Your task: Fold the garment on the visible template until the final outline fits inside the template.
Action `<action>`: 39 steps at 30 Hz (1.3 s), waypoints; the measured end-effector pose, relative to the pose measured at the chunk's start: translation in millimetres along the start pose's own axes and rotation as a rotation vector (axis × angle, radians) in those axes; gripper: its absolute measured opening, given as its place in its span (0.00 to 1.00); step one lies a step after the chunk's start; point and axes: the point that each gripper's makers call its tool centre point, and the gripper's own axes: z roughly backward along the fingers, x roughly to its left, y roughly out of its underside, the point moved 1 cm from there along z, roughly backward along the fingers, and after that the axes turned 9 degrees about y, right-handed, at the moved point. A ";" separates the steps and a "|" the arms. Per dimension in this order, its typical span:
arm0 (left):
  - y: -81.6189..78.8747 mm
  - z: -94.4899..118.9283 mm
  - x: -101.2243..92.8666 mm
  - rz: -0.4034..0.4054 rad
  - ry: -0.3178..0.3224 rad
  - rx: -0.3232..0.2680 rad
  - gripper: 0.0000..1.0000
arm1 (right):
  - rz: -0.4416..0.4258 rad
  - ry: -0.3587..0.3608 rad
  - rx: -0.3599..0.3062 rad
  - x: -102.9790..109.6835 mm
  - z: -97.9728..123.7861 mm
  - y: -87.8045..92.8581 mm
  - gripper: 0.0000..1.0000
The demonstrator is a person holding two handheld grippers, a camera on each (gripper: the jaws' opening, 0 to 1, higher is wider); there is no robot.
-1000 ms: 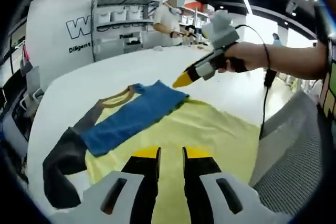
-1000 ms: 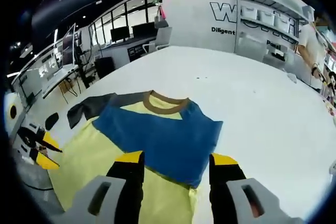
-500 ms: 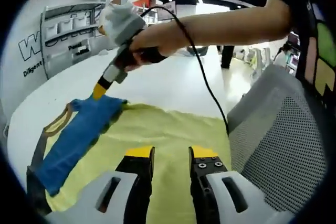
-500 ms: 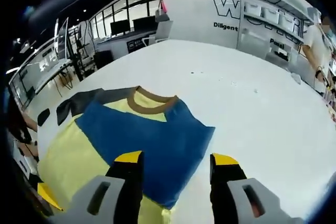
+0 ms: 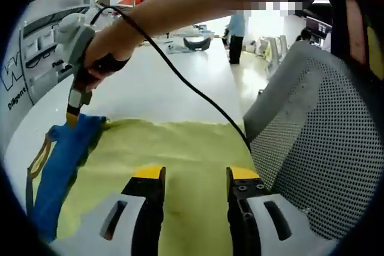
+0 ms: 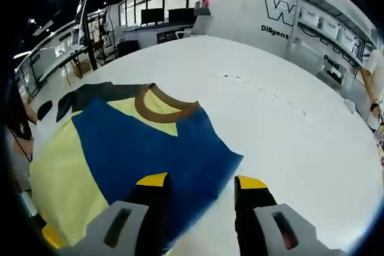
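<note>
A yellow shirt [image 5: 180,148] lies flat on the white table [image 6: 288,130]. A blue panel [image 6: 150,148] is folded over it, with a brown collar [image 6: 162,111] and a dark grey sleeve [image 6: 90,93] at the far side. My left gripper [image 5: 195,175] hovers open over the yellow cloth near the table's edge, nothing between its jaws. My right gripper [image 6: 201,181] is open, low over the near corner of the blue panel. In the left gripper view the right gripper [image 5: 73,114], held by a hand, points down at the edge of the blue panel [image 5: 63,157].
A grey mesh chair back [image 5: 312,142] stands close on the right of the left gripper view. A black cable [image 5: 180,76] hangs from the arm across the shirt. Shelves and a lettered wall [image 6: 300,16] stand beyond the table, desks with monitors [image 6: 150,19] farther off.
My left jaws have spread wider and that view has swung toward the chair. The right gripper has come down and closer to the blue panel's corner.
</note>
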 end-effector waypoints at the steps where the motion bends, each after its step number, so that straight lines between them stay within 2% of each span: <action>1: 0.8 -1.5 0.2 0.000 0.000 0.004 0.35 | 0.005 -0.002 0.005 0.9 -1.7 1.2 0.39; 7: 5.4 -9.2 -0.3 -0.009 0.016 0.025 0.34 | 0.062 -0.003 0.020 2.2 -6.2 1.7 0.39; 8: 5.0 -9.1 -0.2 -0.004 0.017 0.023 0.34 | 0.067 -0.006 0.018 2.4 -6.3 1.0 0.39; 9: 0.2 -10.6 -3.8 0.025 0.044 -0.011 0.35 | 0.066 -0.005 0.020 1.5 -8.0 0.2 0.39; 12: 5.3 -15.4 -1.6 0.000 0.035 0.024 0.34 | 0.077 -0.002 0.025 0.5 -9.6 1.1 0.41; 14: 6.0 -17.5 -0.7 0.006 0.034 0.024 0.34 | 0.081 -0.009 0.023 1.8 -10.3 0.8 0.41; 16: 1.4 -18.7 -0.4 0.036 0.042 -0.008 0.34 | 0.102 -0.015 0.026 4.1 -11.7 1.6 0.40; 21: 1.1 -20.6 3.9 0.016 0.026 -0.003 0.30 | 0.104 -0.034 0.041 7.4 -14.4 5.2 0.38; 23: -0.3 -21.1 4.9 0.070 0.034 -0.044 0.28 | 0.089 -0.039 0.035 7.5 -14.2 3.7 0.38; 24: 0.2 -20.0 8.9 0.090 0.016 -0.061 0.26 | 0.089 -0.040 0.035 7.6 -14.0 3.7 0.38; 26: 2.0 -19.2 11.4 0.083 0.012 -0.072 0.21 | 0.086 -0.045 0.034 9.2 -13.7 3.9 0.35; 28: 1.8 -18.9 13.3 0.093 0.010 -0.082 0.19 | 0.045 -0.065 0.039 12.8 -13.7 5.6 0.32; 33: 1.1 -20.1 16.4 0.078 -0.007 -0.079 0.11 | 0.056 -0.056 0.031 12.5 -13.5 5.2 0.29; 37: 0.3 -22.4 13.0 0.077 -0.013 -0.082 0.06 | 0.082 -0.064 0.013 21.5 -12.6 4.9 0.18; 39: -1.3 -25.6 8.3 0.076 -0.006 -0.078 0.00 | 0.089 -0.065 0.001 24.2 -12.3 4.1 0.13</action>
